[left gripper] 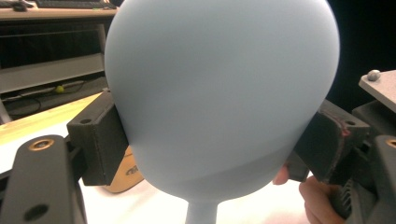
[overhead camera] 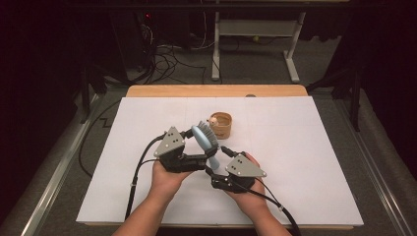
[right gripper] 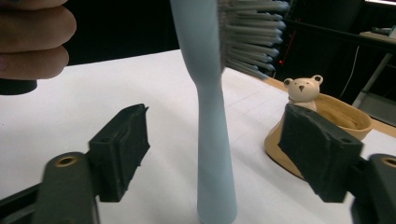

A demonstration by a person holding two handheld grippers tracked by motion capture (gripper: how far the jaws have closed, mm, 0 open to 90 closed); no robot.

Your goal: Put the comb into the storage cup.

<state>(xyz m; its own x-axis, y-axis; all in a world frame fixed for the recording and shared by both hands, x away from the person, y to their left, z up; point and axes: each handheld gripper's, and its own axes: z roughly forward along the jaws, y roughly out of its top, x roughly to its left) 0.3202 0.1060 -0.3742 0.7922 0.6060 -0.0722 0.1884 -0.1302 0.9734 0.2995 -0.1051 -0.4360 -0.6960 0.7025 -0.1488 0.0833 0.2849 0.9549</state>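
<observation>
— Left gripper first: what do you have?

— Its two black jaws are clamped on the rounded head of the pale blue hairbrush. From my seat, the left gripper view gives me the smooth, matte back of that head, bulging like an egg between the blocky pads.

— And the brush's position?

— I see it standing upright over the white table, handle end down near the surface, grey bristles fanned toward the wooden cup.

— The right gripper?

— Spread wide, one jaw on either side of the slim, tapering handle, touching neither side.

— The cup?

— Round, tan, glossy, with a small bear figure on its rim, just behind the brush.
</observation>
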